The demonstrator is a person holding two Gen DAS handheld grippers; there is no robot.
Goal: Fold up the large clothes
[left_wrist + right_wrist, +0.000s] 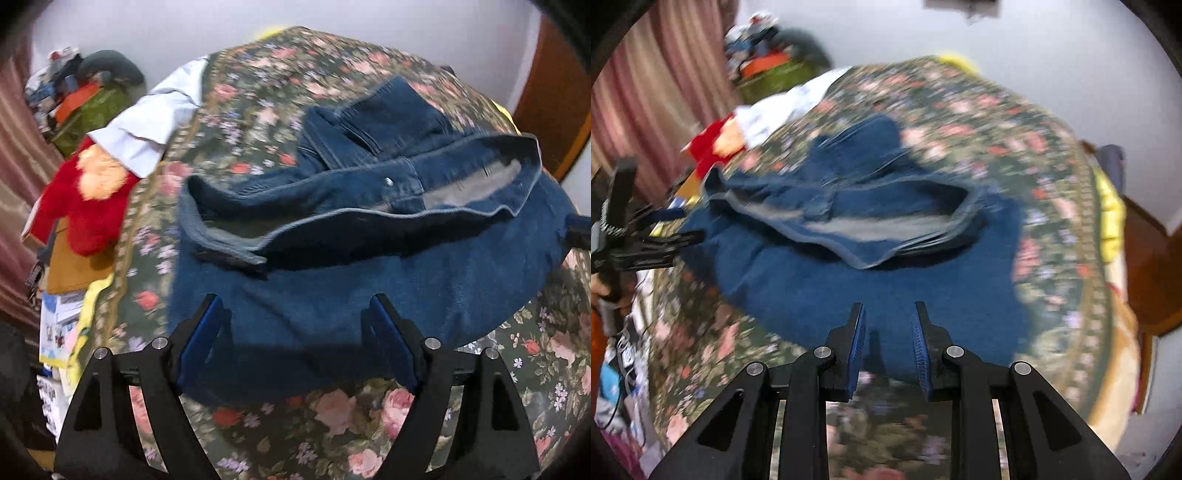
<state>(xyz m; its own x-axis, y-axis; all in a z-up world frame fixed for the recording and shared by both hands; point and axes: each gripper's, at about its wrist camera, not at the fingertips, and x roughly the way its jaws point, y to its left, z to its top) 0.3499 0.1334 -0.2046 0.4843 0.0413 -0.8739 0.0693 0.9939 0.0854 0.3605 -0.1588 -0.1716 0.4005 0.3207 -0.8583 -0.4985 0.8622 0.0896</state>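
Observation:
A pair of dark blue jeans [369, 280] lies partly folded on a floral bedspread [295, 417], with the open waistband [406, 192] on top and a leg end pointing to the far side. My left gripper [297, 306] is open wide, above the near edge of the jeans. In the right wrist view the jeans [868, 273] fill the middle. My right gripper [888, 314] is partly open and empty, just over the near denim edge. The left gripper [665, 236] shows at the left side, beside the jeans.
A white cloth [155, 118] and a red plush toy [85, 199] lie at the bed's left edge. Clutter is piled in the far left corner [81, 92]. A pink curtain [646, 92] hangs left. A brown wooden door [557, 96] is at right.

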